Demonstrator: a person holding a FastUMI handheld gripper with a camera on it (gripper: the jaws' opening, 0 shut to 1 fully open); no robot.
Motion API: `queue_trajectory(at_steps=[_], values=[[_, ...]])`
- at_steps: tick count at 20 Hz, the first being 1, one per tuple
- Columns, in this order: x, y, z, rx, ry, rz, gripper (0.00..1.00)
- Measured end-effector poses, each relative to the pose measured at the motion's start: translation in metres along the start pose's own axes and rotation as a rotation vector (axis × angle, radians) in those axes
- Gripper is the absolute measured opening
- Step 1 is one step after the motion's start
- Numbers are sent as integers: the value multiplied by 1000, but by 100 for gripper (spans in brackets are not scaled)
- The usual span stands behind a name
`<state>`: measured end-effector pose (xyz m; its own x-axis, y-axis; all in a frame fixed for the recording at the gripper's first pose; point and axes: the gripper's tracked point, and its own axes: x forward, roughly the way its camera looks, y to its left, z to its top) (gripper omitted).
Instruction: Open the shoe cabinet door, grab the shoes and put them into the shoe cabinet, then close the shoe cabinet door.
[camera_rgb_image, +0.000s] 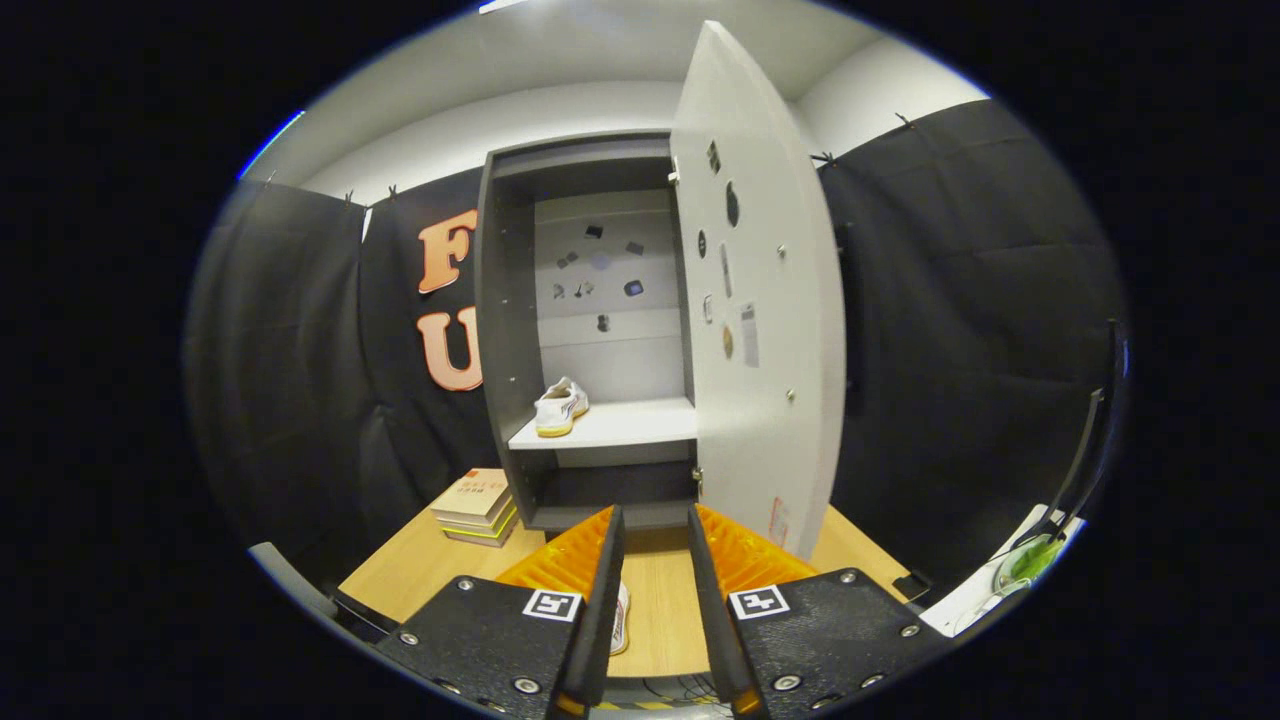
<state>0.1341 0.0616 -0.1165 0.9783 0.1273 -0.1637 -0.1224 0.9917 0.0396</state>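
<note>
Tongs (655, 525) apart and empty, a second shoe (621, 615) mostly hidden behind the left finger (600, 560).

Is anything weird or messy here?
Nothing broken or spilled. One shoe sits on the cabinet shelf, its door open; another shoe lies on the table between the open gripper's fingers.

A wooden desk (655, 610) stands before black cloth walls (290, 380). A small stack of books (476, 507) lies on the desk's left side. Off to the right, past the desk's edge, sits a white surface (985, 600) holding something green (1030, 560) and thin dark cables (1075, 465).
</note>
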Motion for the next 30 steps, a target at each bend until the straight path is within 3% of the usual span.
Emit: queue_trajectory(at_steps=[5, 12, 19, 21, 26, 30], values=[[23, 41, -49, -29, 50, 33, 40], [73, 71, -122, 45, 139, 60, 40], [116, 98, -219, 55, 302, 120, 40], [127, 100, -244, 55, 349, 130, 47], [149, 107, -298, 72, 448, 154, 73], [168, 114, -322, 79, 484, 176, 78]])
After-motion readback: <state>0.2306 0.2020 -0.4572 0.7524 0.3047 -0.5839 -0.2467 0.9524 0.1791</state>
